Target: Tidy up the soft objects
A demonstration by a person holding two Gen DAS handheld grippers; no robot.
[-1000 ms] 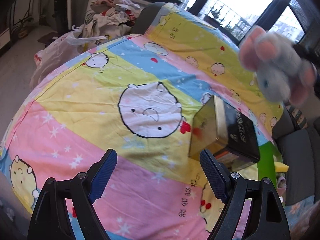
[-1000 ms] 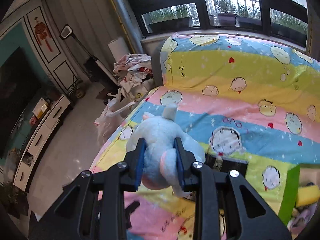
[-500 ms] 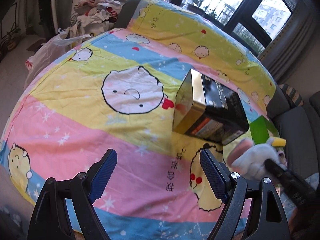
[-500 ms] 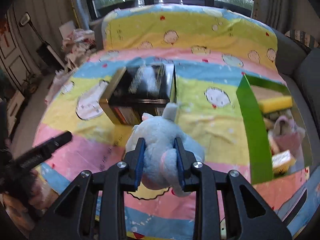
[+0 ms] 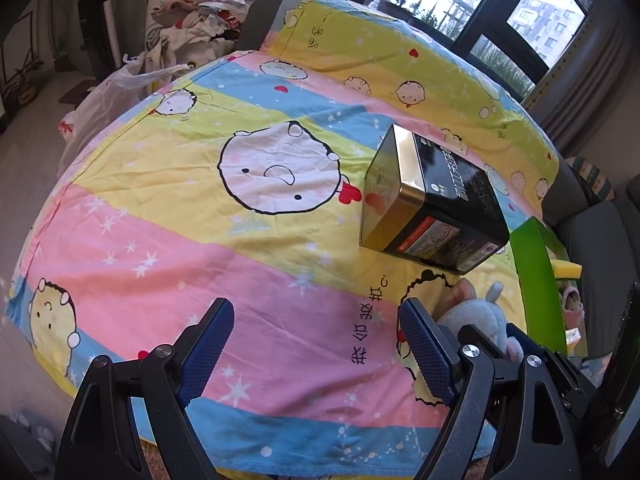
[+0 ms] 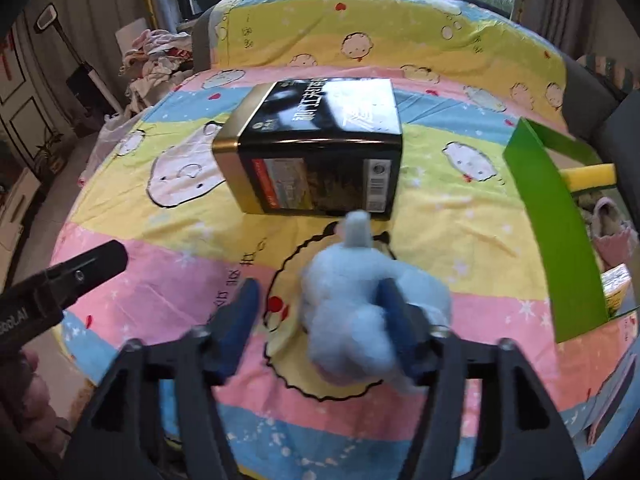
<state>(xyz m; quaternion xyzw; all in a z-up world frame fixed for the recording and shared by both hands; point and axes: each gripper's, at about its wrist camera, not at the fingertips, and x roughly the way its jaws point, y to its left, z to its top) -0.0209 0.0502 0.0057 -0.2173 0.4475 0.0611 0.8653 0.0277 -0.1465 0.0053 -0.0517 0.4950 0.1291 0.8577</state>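
- Right wrist view: your right gripper (image 6: 316,320) points down at a bed sheet (image 6: 440,208) of thin cotton, printed in pink, yellow and blue bands with round cartoon faces.
- Its jaws are opening. The fluffy pale blue plush toy (image 6: 352,304) sits between the blue ribbed pads, leaning against the right-hand pad, with a clear gap to the left-hand one.
- The toy is soft and rounded, with one stubby limb pointing away from you. It is blurred, so you cannot tell whether it rests on the sheet.
- Just beyond the toy lies a boxy metal tin (image 6: 316,148), lying on its side, glossy black with a gold lid end.
- To the right stands a green cardboard box (image 6: 556,216), open-topped, holding a yellow sponge block (image 6: 588,174) and a pink plush slipper (image 6: 612,232).
- Left wrist view: your left gripper (image 5: 316,344) is wide open and holds nothing, over the pink band of the sheet.
- A heap of crumpled clothes (image 5: 192,28) and a thin white plastic bag (image 5: 108,92) lie past the far edge.
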